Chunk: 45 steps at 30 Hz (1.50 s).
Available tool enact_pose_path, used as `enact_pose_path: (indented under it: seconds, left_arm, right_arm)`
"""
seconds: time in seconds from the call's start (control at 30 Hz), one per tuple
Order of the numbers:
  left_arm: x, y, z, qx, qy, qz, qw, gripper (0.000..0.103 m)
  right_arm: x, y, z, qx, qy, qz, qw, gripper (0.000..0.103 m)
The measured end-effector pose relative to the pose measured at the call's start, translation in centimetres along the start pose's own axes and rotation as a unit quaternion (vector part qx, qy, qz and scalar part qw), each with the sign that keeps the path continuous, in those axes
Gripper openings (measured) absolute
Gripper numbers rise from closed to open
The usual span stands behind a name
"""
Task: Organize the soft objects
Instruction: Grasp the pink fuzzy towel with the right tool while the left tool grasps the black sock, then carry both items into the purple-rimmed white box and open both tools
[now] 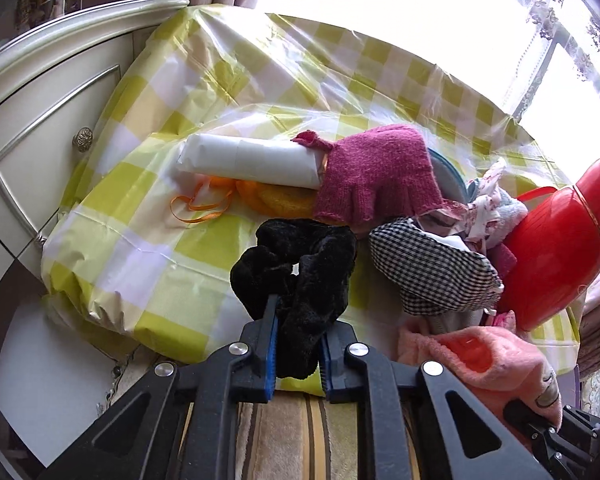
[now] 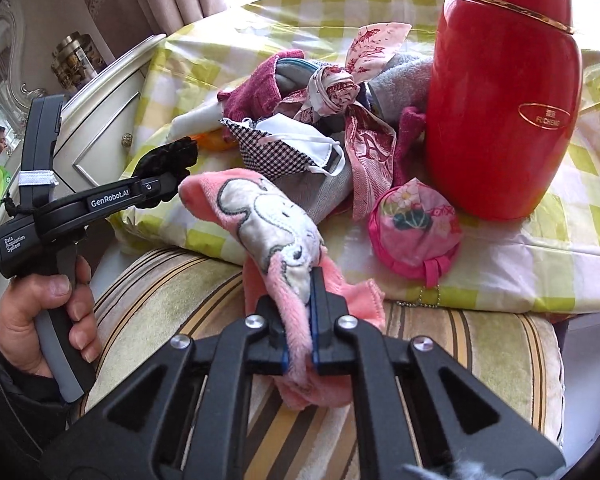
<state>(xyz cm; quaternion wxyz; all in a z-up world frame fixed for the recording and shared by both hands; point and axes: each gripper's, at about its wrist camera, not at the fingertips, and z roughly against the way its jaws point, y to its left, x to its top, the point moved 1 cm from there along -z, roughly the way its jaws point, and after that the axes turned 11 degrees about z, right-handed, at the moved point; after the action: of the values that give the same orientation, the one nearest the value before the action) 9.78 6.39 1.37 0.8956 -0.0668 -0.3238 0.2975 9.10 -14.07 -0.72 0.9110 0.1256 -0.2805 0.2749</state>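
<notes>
Showing black plastic linkages on the left gripper [image 1: 298,328] and right gripper [image 2: 300,320], silver round screws at the pivots, blue pads lining the fingers. Bearing white "GenRobot.AI" lettering, a grey grip and a white strap beside the hand [image 2: 48,320], wearing a dark sleeve.

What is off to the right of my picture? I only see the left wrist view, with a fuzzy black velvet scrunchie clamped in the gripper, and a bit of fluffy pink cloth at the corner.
Observer: That fluffy pink towel with a cartoon dog patch is pinched in the right gripper.
Visitor: Is anything hiding in front of the tall red flask?
Observer: Yes, a round pink floral fabric pouch lies on the checked tablecloth beside the red flask.
Visitor: Who holds my gripper?
Observer: A bare hand in a dark sleeve grips the left gripper's handle; the black velvet scrunchie sits at its tip.
</notes>
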Motion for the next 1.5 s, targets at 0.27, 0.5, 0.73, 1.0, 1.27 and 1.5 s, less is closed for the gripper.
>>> enact_pose_path:
  seconds: [0.27, 0.5, 0.73, 1.0, 1.27, 1.5]
  left_arm:
    - [-3.0, -4.4, 4.3, -0.056, -0.024, -0.043, 0.9972, 0.017]
    - [-5.8, -9.4, 7.3, -0.114, -0.024, -0.092, 0.9889, 0.017]
    - [-9.1, -14.6, 8.3, -0.174, 0.009, -0.140, 0.9747, 0.017]
    - [-13.5, -21.2, 7.9, -0.238, 0.072, -0.198, 0.9482, 0.017]
    - [-16.8, -26.0, 8.3, -0.288, 0.120, -0.235, 0.9206, 0.017]
    - [-18.8, -28.7, 8.5, -0.322, 0.166, -0.256, 0.8962, 0.060]
  right_arm:
    - [-1.8, -2.2, 4.6, -0.032, -0.027, -0.014, 0.999, 0.008]
    - [-3.7, -5.3, 7.8, -0.063, -0.041, -0.054, 0.996, 0.008]
    - [-6.1, -9.8, 11.5, -0.124, -0.051, -0.104, 0.986, 0.008]
    - [-9.5, -15.7, 15.6, -0.231, -0.039, -0.169, 0.957, 0.008]
    - [-12.4, -19.9, 18.0, -0.311, -0.016, -0.222, 0.924, 0.008]
    - [-13.6, -21.6, 19.0, -0.353, 0.002, -0.258, 0.899, 0.010]
